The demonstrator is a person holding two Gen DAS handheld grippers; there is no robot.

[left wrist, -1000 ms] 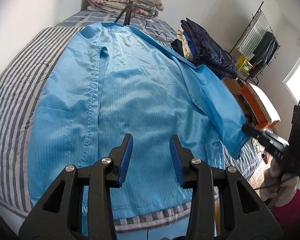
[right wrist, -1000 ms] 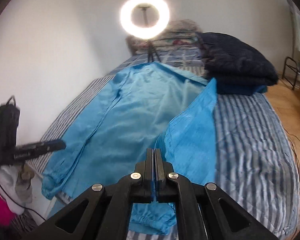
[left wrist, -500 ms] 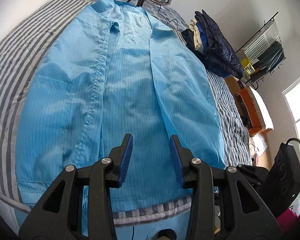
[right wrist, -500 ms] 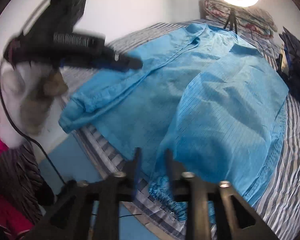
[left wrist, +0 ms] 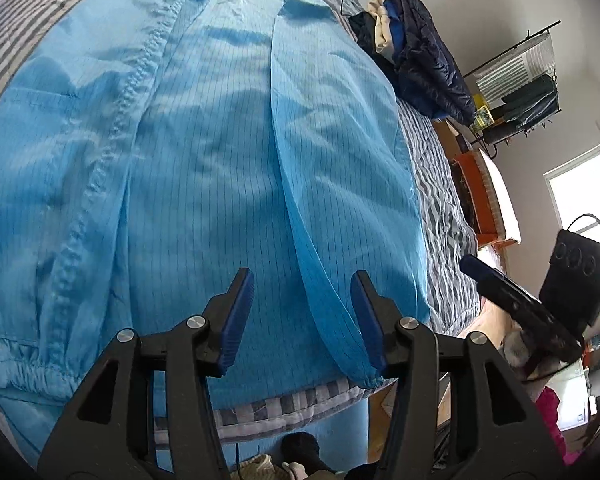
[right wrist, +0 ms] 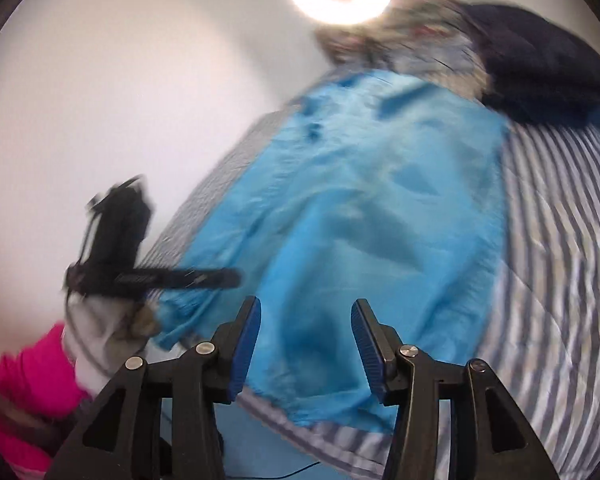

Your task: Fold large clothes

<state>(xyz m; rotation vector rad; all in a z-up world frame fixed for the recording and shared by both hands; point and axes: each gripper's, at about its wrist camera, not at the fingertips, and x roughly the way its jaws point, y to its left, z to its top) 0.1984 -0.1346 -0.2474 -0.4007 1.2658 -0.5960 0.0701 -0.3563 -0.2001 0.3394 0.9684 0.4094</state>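
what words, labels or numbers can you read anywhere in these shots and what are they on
None can be read.
Other claw's black bar: pale lettering on its side, too blurred to read.
Yellow box by the clothes rack: some print, too small to read.
Blue coat, striped bedsheet and dark jacket: no text visible.

Thin, faintly sheeny pinstriped blue cloth coat (left wrist: 204, 168) on matt striped woven bedcover (left wrist: 440, 200).
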